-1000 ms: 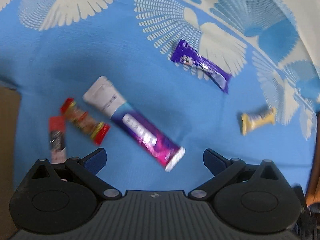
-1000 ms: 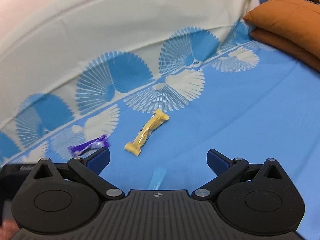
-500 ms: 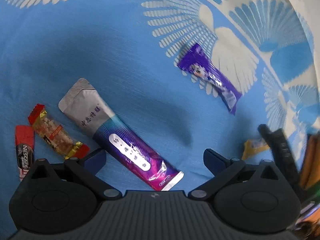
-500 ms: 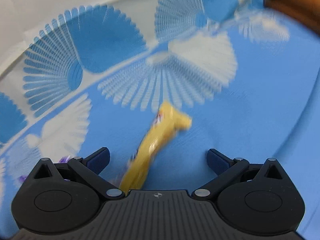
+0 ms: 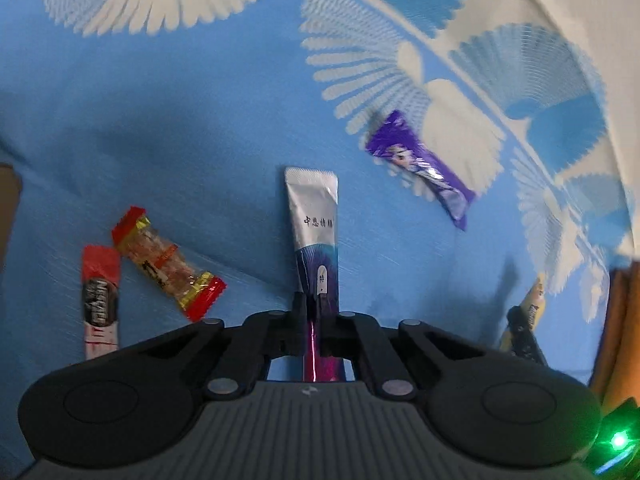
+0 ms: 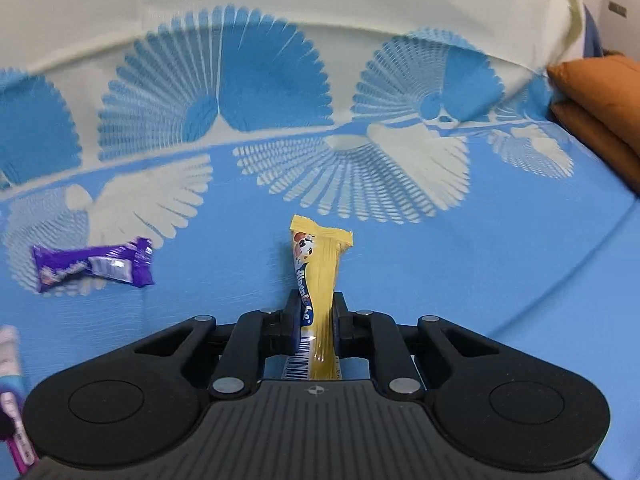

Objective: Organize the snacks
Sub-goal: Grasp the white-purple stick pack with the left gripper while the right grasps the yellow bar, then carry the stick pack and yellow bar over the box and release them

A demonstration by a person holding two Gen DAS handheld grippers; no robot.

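Note:
My left gripper [image 5: 313, 300] is shut on a long silver and purple sachet [image 5: 315, 220] that points forward over the blue bedsheet. My right gripper [image 6: 316, 300] is shut on a yellow snack bar [image 6: 318, 264], which also shows at the right edge of the left wrist view [image 5: 534, 304]. A purple snack bar [image 5: 420, 168] lies on the sheet to the right of the sachet; it also lies left in the right wrist view [image 6: 94, 266]. A red-ended clear candy pack [image 5: 166, 264] and a red Nescafe stick [image 5: 100, 300] lie to the left.
The blue sheet with white wing patterns [image 5: 180, 100] covers the bed. A cream fabric band [image 6: 280, 8] runs along the far side. Orange cushions [image 6: 600, 100] lie at the far right. The sachet's end shows at the left edge of the right wrist view [image 6: 10, 356].
Both grippers went from open to shut. The left closed on the silver and purple sachet, now pointing straight ahead. The right moved down to the yellow bar and closed on it.

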